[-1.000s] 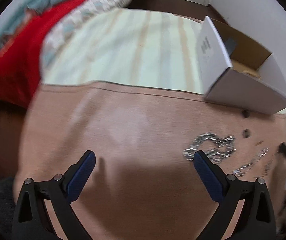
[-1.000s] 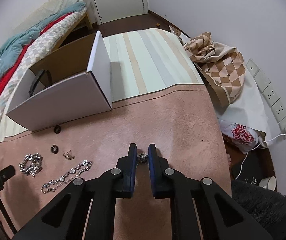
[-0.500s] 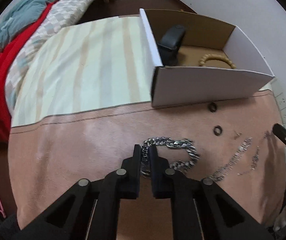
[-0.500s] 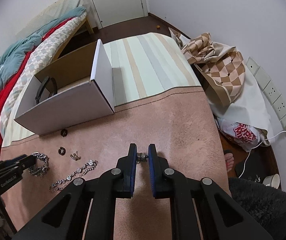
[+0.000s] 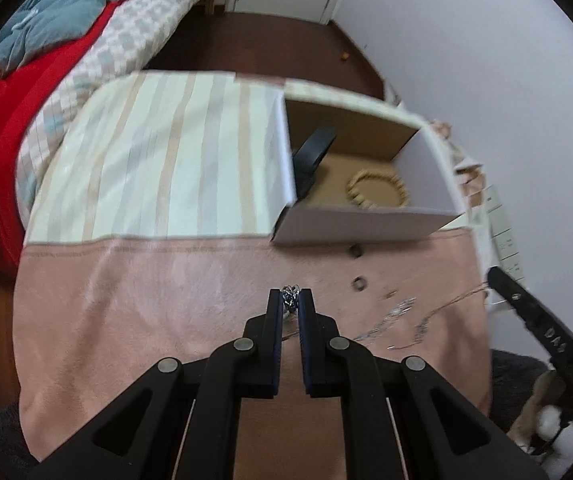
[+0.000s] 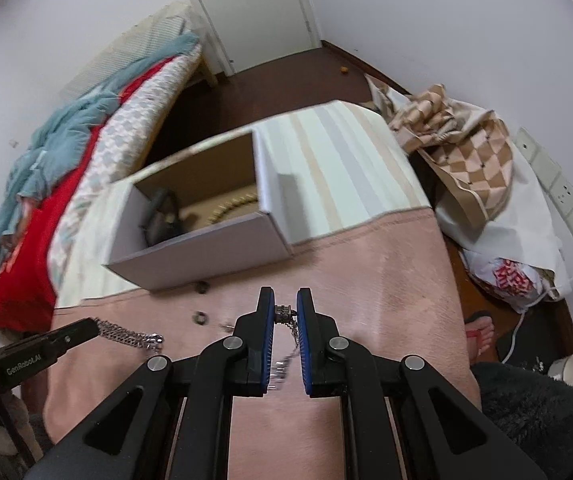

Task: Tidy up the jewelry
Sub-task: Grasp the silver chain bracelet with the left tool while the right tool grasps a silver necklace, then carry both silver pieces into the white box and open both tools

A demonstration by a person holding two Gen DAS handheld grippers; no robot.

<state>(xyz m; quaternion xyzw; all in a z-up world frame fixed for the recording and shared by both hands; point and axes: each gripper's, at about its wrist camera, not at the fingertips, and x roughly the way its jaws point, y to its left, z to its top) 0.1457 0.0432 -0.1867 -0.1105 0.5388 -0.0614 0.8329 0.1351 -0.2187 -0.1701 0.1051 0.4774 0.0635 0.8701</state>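
Note:
My left gripper (image 5: 289, 303) is shut on a chunky silver chain bracelet (image 5: 289, 299) and holds it above the pink cloth (image 5: 146, 300); in the right wrist view the chain (image 6: 130, 335) hangs from its tip. My right gripper (image 6: 285, 312) is shut on a thin silver beaded chain (image 6: 285, 313) that dangles between its fingers. The white cardboard box (image 5: 362, 227) lies open beyond, holding a wooden bead bracelet (image 5: 378, 194) and a black item (image 5: 310, 156). Two dark rings (image 5: 359, 283) and a thin chain (image 5: 394, 316) lie on the cloth.
A striped cloth (image 5: 158, 168) covers the table's far half. A bed with red and teal bedding (image 5: 26, 60) stands at the left. Checked bags (image 6: 462, 152), a wall socket strip (image 6: 558, 196) and a cup (image 6: 566, 368) are on the right.
My left gripper shut on the silver chain bracelet and lifted it off the cloth. My right gripper rose with its thin chain and moved nearer the box.

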